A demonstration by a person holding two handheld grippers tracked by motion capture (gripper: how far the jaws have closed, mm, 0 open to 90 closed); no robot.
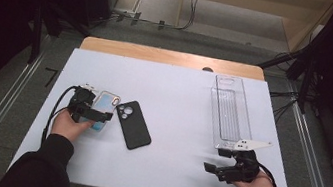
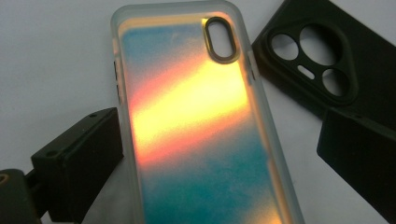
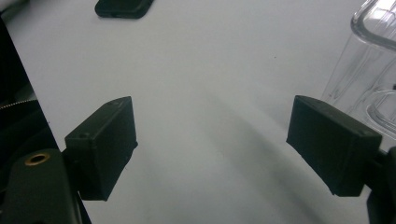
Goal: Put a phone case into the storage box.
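- the right gripper (image 3: 212,149) is hovering over the white table (image 3: 210,70), its two black jaws standing wide apart with nothing between them.
- a clear plastic tray (image 3: 369,70) is sitting at the right edge.
- a black phone case (image 3: 123,8) is lying at the top, well apart.

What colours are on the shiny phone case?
Orange, yellow and blue on the case; best in the left gripper view.

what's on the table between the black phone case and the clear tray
Nothing: in the high view the white table is bare between the black phone case and the clear tray.
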